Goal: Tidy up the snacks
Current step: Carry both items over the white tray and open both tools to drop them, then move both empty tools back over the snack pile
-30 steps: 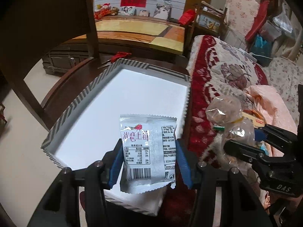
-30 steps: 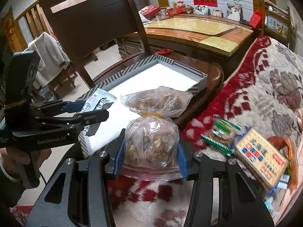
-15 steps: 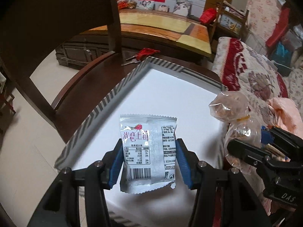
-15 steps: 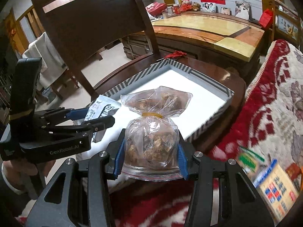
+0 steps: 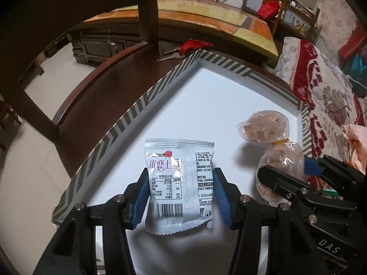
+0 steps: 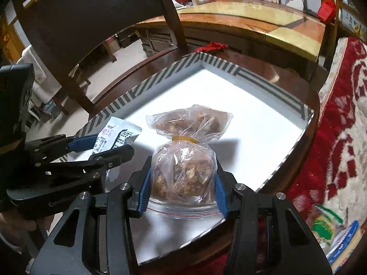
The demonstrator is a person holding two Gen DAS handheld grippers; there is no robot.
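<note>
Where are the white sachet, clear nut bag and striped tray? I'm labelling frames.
white sachet (image 5: 180, 183), left wrist view, printed back.
clear nut bag (image 6: 183, 171), right wrist view, lower bulge.
striped tray (image 5: 137, 107), left wrist view, left rim.

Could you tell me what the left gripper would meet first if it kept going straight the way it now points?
Most likely the white floor of the tray. The left gripper points down into it, holding the packet, and nothing else lies ahead, though depth is unclear.
</note>
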